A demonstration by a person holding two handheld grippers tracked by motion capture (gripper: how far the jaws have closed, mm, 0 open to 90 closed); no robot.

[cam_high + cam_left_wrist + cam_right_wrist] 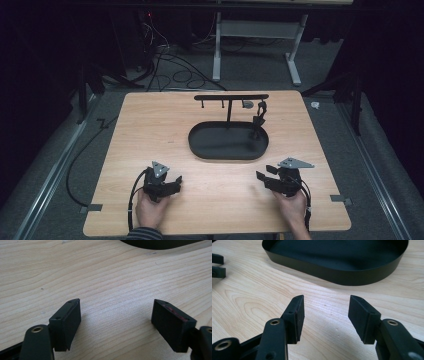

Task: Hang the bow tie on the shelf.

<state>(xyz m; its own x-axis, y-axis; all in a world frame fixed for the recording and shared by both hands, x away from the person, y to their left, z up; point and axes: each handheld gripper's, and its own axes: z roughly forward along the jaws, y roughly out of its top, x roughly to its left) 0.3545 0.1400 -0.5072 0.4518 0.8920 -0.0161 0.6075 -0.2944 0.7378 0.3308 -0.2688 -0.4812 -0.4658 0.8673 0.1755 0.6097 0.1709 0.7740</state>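
Two open hand-held grippers face one oval tray.

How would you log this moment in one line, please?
left gripper: open, empty | right gripper: open, empty | black tray: ahead, untouched | table

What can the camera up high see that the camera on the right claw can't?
Only the high view takes in the stand's crossbar with its hooks and a dark thing hanging on the right, the floor cables, both hands, and the left claw.

Only the right claw view gets close on its own two black pads, wide apart with bare wood between them.

Both show the black oval tray, the wooden table and the right claw, open and empty.
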